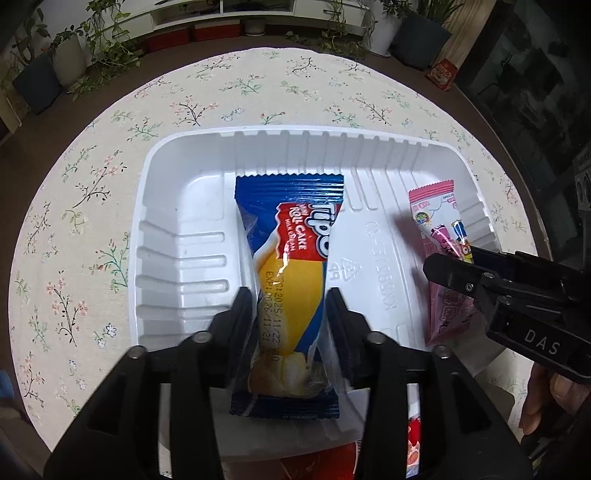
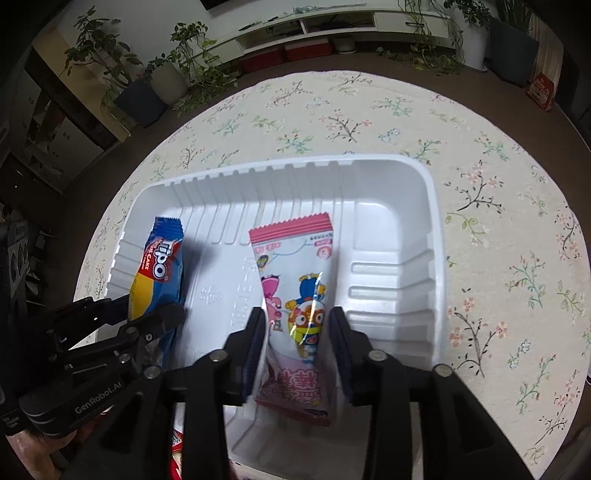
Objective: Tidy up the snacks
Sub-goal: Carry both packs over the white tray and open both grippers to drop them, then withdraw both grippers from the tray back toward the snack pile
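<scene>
A white plastic tray sits on a round table with a floral cloth. My left gripper is shut on a blue and yellow Tipo roll cake packet, held over the tray's middle. My right gripper is shut on a pink cartoon snack packet, held over the tray's right part. The right gripper and the pink packet also show at the right in the left wrist view. The left gripper and the Tipo packet show at the left in the right wrist view.
Red snack packets lie on the table near the tray's front edge, mostly hidden under my grippers. The floral tablecloth surrounds the tray. Potted plants and a low white shelf stand beyond the table.
</scene>
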### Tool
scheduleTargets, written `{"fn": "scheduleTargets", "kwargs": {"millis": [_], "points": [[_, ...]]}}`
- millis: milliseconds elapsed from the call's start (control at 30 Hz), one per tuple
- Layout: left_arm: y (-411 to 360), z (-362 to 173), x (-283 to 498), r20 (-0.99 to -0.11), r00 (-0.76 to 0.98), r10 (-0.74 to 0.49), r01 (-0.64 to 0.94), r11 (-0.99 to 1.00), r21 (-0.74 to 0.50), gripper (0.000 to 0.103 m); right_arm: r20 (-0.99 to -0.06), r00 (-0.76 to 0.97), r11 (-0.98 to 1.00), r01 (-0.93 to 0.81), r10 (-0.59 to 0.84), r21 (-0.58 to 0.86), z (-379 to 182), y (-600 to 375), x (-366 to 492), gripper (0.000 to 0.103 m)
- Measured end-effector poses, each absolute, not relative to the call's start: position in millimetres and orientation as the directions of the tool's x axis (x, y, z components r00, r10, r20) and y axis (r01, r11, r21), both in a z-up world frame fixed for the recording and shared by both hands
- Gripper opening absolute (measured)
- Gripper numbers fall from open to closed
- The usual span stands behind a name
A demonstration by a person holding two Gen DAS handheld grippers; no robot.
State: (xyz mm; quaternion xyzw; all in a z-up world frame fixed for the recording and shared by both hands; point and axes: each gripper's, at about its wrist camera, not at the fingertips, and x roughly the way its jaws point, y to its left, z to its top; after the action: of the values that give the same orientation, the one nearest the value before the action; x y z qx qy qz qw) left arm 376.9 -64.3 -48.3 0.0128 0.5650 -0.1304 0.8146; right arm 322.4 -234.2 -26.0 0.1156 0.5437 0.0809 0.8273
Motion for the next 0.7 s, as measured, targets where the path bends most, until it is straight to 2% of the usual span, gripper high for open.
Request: {"fn": "scheduleTargets", "kwargs": {"millis": [33, 100, 167, 267, 333, 467, 500, 600, 700], "points": [[-62, -45, 375, -0.921, 0.336, -0.199, 0.224, 0.966, -0.127, 0.058, -0.876, 0.404, 0.959, -0.008, 0.263, 0.285, -24, -237, 321, 0.044], [-56, -39, 373, -0.912, 0.355, -0.206, 0.209, 0.968, -0.137, 0.059, -0.868, 0.417, 0.955, -0.001, 0.269, 0.296, -18, -242, 319, 0.047], [-48, -32, 373, -0.904, 0.368, -0.216, 0.197, 0.969, -0.151, 0.067, -0.855, 0.436, 0.949, 0.008, 0.280, 0.315, -12, -249, 316, 0.051], [-37, -19, 370, -0.891, 0.389, -0.233, 0.188, 0.967, -0.171, 0.069, -0.831, 0.468, 0.939, 0.011, 0.300, 0.345, -1, -258, 311, 0.052], [-26, -9, 365, -0.874, 0.407, -0.266, 0.186, 0.961, -0.206, 0.085, -0.812, 0.490, 0.929, 0.009, 0.318, 0.369, 8, -263, 305, 0.055], [-3, 22, 339, -0.802, 0.501, -0.327, 0.195, 0.945, -0.263, 0.094, -0.761, 0.557, 0.919, -0.011, 0.332, 0.393, 37, -271, 283, 0.067], [1, 30, 331, -0.781, 0.527, -0.335, 0.204, 0.942, -0.266, 0.103, -0.749, 0.573, 0.919, -0.018, 0.333, 0.394, 43, -271, 277, 0.073], [8, 60, 297, -0.711, 0.605, -0.358, 0.257, 0.933, -0.250, 0.103, -0.703, 0.634, 0.923, -0.046, 0.322, 0.382, 71, -268, 249, 0.080], [10, 79, 267, -0.718, 0.619, -0.318, 0.244, 0.947, -0.209, 0.102, -0.668, 0.672, 0.928, -0.081, 0.321, 0.364, 93, -261, 222, 0.080]]}}
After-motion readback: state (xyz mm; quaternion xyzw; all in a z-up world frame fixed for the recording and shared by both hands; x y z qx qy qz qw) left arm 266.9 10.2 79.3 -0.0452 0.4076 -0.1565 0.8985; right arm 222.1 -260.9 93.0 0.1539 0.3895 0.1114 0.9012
